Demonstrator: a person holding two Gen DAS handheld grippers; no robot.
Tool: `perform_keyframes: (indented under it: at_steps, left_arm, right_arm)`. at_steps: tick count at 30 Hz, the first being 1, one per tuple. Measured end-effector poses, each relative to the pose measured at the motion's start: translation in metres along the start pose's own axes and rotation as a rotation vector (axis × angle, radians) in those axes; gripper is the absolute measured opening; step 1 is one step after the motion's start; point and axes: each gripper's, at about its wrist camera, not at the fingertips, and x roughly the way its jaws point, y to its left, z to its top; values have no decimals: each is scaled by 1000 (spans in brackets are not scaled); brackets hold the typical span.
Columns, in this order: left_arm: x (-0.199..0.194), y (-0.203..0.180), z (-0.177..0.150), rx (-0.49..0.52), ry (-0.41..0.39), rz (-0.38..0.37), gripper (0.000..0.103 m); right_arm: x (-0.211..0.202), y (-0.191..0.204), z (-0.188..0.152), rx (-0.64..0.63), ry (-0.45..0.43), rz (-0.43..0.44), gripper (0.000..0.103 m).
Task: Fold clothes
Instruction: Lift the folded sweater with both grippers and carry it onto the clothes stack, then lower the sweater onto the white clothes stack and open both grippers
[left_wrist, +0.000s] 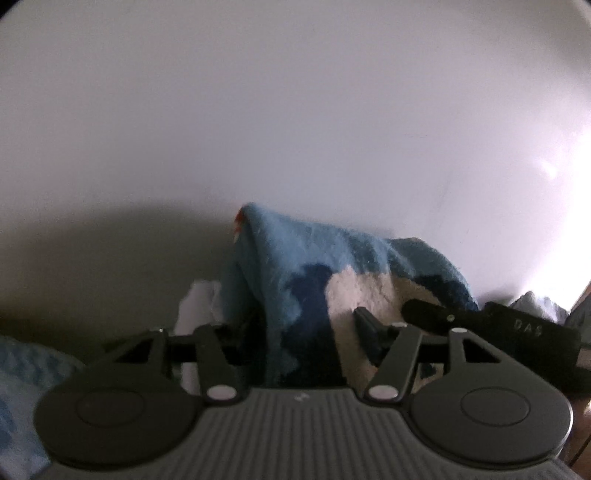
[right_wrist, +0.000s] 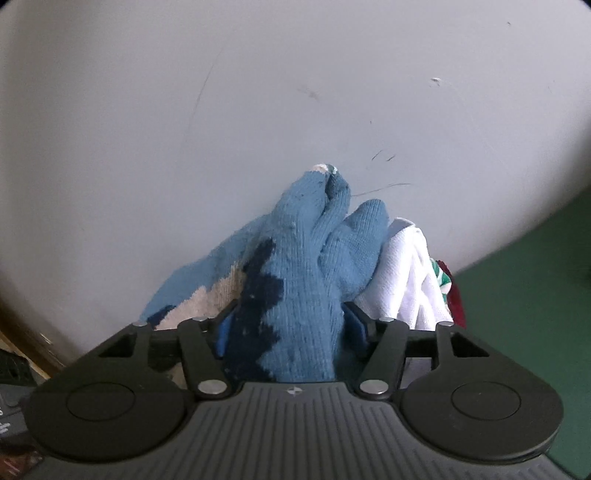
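**Inspector:** Right gripper?

**Assistant:** Closed on the blue knit sock, which bunches up between its fingers, above the white table. A white cloth lies just beside it.

**Inspector:** Left gripper?

**Assistant:** The same sock fills the gap and hides the fingertips; I cannot tell whether they grip it.

2 wrist views, close over the blue knit garment, probably shared.
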Motion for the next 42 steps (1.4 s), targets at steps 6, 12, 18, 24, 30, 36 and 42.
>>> perform_keyframes:
  at_steps: [6, 12, 18, 24, 30, 36, 42]
  left_arm:
    - [-56, 11, 10, 77, -197, 129, 55]
    - [-41, -27, 18, 76, -205, 69, 4]
    - [50, -31, -6, 125, -92, 231, 7]
    - [83, -27, -17, 195, -133, 309, 6]
    - [97, -37, -7, 223, -112, 330, 6]
    - [31, -45, -14, 237, -136, 283, 38]
    - [-52, -61, -69, 288, -153, 261, 81]
  right_arm:
    - [-65, 25, 2, -212, -206, -48, 66]
    - [-61, 71, -5, -537, -256, -91, 30]
    - [-8, 72, -31, -774, -200, -239, 30]
    - [33, 45, -25, -714, -108, -253, 29]
    - [39, 44, -25, -734, -71, -287, 28]
    - [-38, 65, -11, -615, -159, -177, 45]
    - [-163, 44, -79, -459, -150, -216, 67]
